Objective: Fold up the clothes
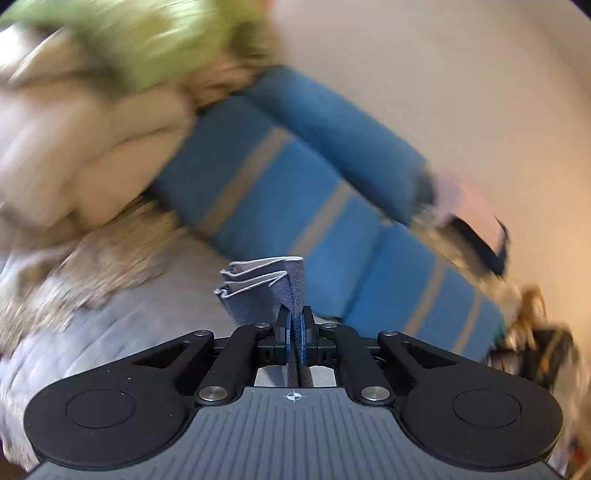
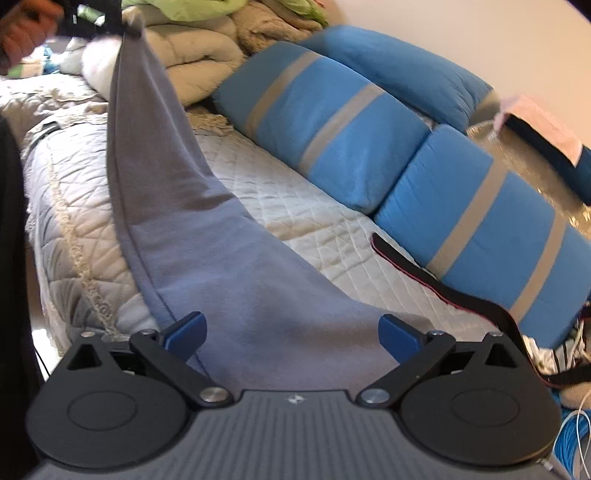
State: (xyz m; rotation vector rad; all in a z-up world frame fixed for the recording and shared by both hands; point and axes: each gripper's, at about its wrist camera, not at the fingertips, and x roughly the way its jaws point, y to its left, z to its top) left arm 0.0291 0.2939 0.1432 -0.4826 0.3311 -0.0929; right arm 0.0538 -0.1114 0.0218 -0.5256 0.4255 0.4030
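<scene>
A grey garment (image 2: 177,184) stretches in a long band from the upper left down to the bottom of the right wrist view, above a quilted bed. My left gripper (image 1: 295,317) is shut on a bunched, pleated edge of the grey garment (image 1: 258,284). In the right wrist view that left gripper (image 2: 123,27) shows at the top left, holding the cloth's high end beside a hand (image 2: 22,37). My right gripper (image 2: 291,328) is open, its blue fingertips (image 2: 188,326) spread wide, with the garment's low end lying between them.
White quilted bedspread (image 2: 295,206) covers the bed. Blue pillows with grey stripes (image 2: 332,122) line the wall side. Beige and green blankets (image 2: 207,66) are piled at the far end. A black strap with a red edge (image 2: 424,277) lies by the pillows; cables (image 2: 572,435) at the lower right.
</scene>
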